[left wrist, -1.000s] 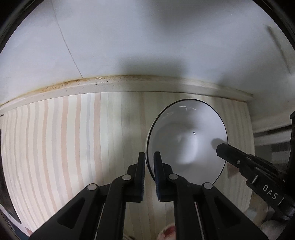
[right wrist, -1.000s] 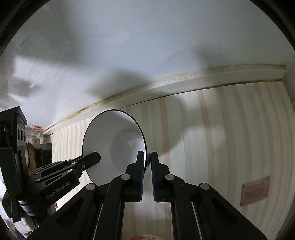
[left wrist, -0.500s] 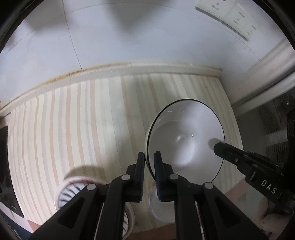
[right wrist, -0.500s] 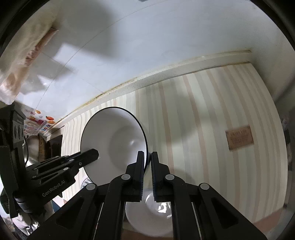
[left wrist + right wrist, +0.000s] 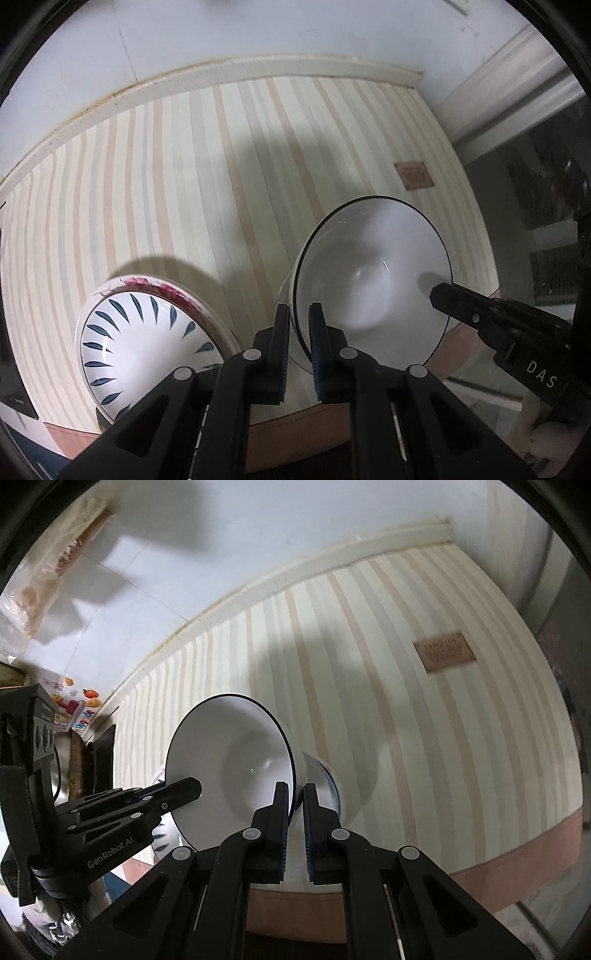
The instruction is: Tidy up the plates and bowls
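Observation:
A white bowl with a thin black rim point(image 5: 373, 280) point(image 5: 229, 760) hangs tilted above the striped tablecloth point(image 5: 207, 177), held from both sides. My left gripper point(image 5: 297, 314) is shut on its left rim, and its tip also shows in the right wrist view point(image 5: 192, 788). On the opposite rim my right gripper point(image 5: 295, 794) is shut, its tip reaching into the bowl in the left wrist view point(image 5: 439, 295). A white bowl with blue leaf marks point(image 5: 136, 343) rests on a plate with a pink-patterned rim point(image 5: 166, 290) at the front left.
A brown label point(image 5: 413, 176) point(image 5: 443, 650) lies on the cloth at the right. The table's brown front edge point(image 5: 295, 417) is just below the grippers. A white wall point(image 5: 258, 33) runs along the back. Colourful packaging point(image 5: 74, 701) and clutter stand at the left end.
Both grippers have carried the bowl away from the back wall toward the table's front edge. The leaf-marked bowl, its plate and the brown label have come into view.

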Available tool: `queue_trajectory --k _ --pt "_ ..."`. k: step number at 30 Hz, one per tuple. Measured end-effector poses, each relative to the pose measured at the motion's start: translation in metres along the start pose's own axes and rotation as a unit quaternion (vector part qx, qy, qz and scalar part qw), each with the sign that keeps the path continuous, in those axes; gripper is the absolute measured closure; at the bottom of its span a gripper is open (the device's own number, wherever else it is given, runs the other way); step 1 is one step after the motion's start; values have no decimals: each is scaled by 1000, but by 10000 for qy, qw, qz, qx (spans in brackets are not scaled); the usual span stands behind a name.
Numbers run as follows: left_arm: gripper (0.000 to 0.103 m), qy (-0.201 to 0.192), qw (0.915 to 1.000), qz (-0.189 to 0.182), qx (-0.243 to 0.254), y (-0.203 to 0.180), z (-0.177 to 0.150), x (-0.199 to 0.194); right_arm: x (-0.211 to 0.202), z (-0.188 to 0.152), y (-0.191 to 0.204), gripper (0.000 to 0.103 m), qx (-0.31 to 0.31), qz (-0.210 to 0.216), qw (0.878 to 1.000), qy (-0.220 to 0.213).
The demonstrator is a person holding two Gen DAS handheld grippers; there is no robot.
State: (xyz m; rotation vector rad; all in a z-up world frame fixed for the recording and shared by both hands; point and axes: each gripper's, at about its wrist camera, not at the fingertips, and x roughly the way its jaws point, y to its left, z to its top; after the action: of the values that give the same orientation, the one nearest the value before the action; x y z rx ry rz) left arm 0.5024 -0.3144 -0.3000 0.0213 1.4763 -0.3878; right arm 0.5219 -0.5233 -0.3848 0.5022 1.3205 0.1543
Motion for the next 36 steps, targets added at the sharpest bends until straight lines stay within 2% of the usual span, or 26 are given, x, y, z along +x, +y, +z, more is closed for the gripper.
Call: queue_trajectory --k 5,14,33,36 --pt "95 167 9998 96 85 -1 -3 16 12 -9 -8 94 62 -56 9999 127" --pt "95 385 9990 182 124 -1 -3 33 26 -7 -14 94 119 -109 9995 280" --pt "95 413 9974 464 371 -8 -3 36 42 -4 -15 93 157 -169 9983 535" --pt "95 422 9973 478 365 -9 -4 35 42 -2 -14 91 162 -164 9982 561"
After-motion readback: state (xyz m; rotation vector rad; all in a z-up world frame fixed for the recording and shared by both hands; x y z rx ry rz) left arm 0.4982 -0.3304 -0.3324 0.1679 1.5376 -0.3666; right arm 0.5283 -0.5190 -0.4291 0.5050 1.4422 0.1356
